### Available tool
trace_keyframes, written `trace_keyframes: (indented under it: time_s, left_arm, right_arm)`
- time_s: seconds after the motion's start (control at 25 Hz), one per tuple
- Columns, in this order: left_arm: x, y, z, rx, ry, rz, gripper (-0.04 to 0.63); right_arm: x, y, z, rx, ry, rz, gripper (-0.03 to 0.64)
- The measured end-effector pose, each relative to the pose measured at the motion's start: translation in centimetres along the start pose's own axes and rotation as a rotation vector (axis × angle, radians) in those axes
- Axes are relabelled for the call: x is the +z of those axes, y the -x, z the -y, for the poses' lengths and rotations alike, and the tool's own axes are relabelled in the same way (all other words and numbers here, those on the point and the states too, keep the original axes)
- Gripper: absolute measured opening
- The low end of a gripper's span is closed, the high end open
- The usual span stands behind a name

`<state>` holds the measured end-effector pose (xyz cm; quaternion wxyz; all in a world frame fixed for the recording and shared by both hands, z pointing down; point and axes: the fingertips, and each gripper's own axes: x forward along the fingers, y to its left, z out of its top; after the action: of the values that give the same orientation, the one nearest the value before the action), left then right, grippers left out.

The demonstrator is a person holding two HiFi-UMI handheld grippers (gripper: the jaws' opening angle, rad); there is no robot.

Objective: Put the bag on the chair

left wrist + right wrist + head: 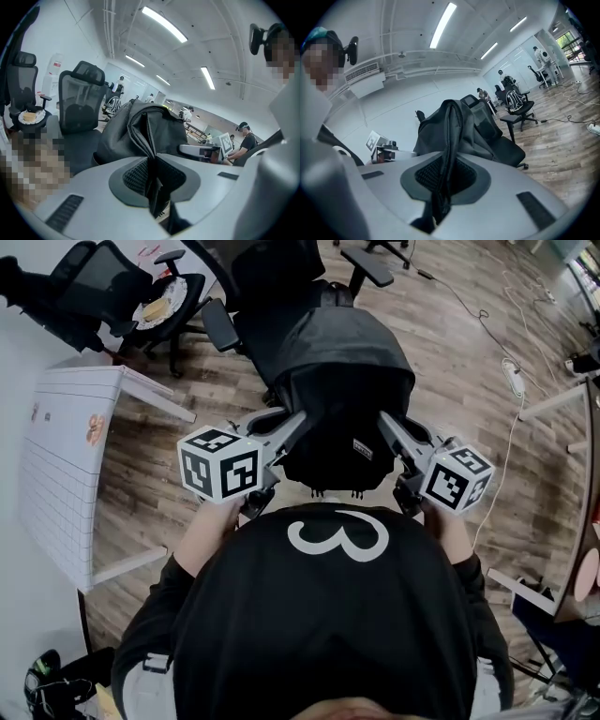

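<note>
Bag (342, 381), black and slumped, hangs with fabric clamped in left gripper (298, 420) and right gripper (386, 423) fingers.

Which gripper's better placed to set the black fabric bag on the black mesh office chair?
Neither clearly: left gripper and right gripper each clamp a side of the black fabric bag, with the black mesh office chair centred ahead. Probably lower with both.

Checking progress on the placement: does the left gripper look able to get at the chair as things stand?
Probably yes. The left gripper, shut on the bag with the right gripper, faces the chair close ahead, and nothing but the bag lies between.
</note>
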<state>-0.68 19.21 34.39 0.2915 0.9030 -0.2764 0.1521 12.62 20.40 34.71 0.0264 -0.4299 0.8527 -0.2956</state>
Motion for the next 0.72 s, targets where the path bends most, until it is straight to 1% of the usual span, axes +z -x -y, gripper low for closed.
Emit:
trace_keyframes:
  time_s: [0.32, 0.52, 0.72]
  left_arm:
    - [2.2, -0.9, 1.1, 0.022, -0.031, 0.035, 0.055]
    - [3.2, -1.9, 1.2, 0.022, -0.024, 0.041, 0.055]
    - [3.5, -2.9, -0.1, 0.019, -0.011, 0.030, 0.055]
  right_arm:
    - [2.4, 0.5, 1.0, 0.039, 0.027, 0.033, 0.051]
    - [3.8, 0.2, 2.1, 0.038, 0.037, 0.026, 0.051]
    - [4.1, -1.2, 3.5, 0.030, 0.032, 0.014, 0.051]
